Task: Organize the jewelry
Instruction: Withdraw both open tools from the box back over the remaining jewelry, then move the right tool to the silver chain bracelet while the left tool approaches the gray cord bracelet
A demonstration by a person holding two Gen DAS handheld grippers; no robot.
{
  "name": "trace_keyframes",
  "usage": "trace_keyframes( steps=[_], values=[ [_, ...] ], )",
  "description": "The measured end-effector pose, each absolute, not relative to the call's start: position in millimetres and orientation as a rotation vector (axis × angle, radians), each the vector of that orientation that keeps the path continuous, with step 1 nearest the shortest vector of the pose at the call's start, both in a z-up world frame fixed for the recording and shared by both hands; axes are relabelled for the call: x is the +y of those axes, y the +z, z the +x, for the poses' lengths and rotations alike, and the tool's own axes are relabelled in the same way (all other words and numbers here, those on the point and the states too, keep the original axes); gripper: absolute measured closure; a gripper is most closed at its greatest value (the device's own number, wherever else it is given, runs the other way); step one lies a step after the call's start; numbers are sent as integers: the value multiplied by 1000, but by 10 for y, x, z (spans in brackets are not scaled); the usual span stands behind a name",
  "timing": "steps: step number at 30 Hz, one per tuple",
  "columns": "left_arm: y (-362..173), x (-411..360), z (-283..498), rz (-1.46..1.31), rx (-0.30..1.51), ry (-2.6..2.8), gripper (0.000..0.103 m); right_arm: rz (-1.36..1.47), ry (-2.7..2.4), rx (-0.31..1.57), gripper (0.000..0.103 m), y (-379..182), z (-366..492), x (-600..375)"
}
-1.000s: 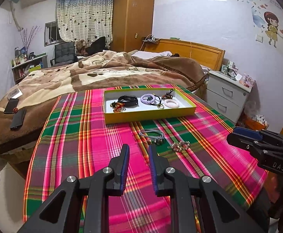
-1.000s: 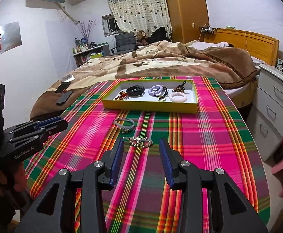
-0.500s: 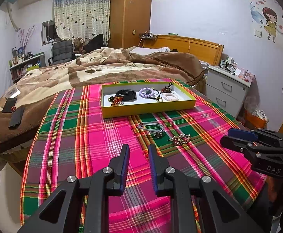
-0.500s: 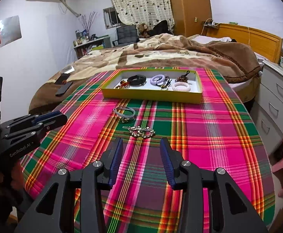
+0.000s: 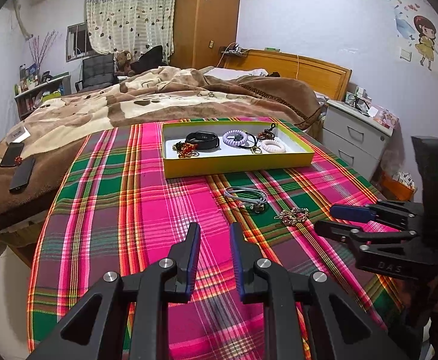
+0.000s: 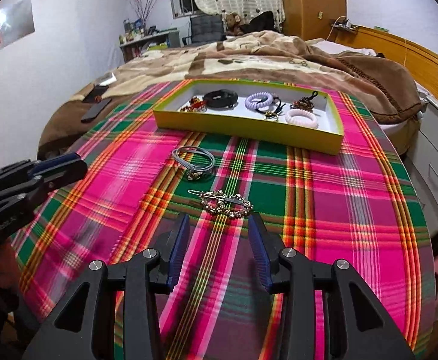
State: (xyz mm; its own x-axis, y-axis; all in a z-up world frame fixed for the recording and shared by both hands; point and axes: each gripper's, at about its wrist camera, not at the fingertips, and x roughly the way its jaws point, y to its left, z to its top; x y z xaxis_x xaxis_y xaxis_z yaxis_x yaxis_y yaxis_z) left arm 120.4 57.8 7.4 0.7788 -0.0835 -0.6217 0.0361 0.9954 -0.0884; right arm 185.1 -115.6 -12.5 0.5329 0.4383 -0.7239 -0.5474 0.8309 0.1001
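Hairclip (image 6: 226, 202) just beyond spread right tongs (image 6: 219, 228) | cloth (image 6: 324, 210) bare around

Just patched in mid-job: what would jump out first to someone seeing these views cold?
The loud pink-and-green plaid cloth covering the table, with a yellow tray of bracelets and hair ties at its far side. Two pieces lie loose on the cloth: a grey cord bracelet and, nearer, a gold hair clip, with the open right gripper just short of it.

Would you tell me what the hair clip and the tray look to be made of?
Hair clip: apparently gold-toned metal, shiny, with small glinting beads or studs around it. Tray: likely cardboard, matte yellow outside and white inside, with thin straight walls.
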Motion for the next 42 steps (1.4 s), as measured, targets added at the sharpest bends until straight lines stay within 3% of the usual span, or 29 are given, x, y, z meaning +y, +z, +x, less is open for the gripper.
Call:
trace_keyframes(
  steps=[19,42],
  values=[
    [34,653,1314,-96,689,-66,84,-442,723,845,61,-335,2225,-902],
    [-6,528,1513,-103,731,-93,84,-195,563,916,65,-334,2171,-1176]
  ],
)
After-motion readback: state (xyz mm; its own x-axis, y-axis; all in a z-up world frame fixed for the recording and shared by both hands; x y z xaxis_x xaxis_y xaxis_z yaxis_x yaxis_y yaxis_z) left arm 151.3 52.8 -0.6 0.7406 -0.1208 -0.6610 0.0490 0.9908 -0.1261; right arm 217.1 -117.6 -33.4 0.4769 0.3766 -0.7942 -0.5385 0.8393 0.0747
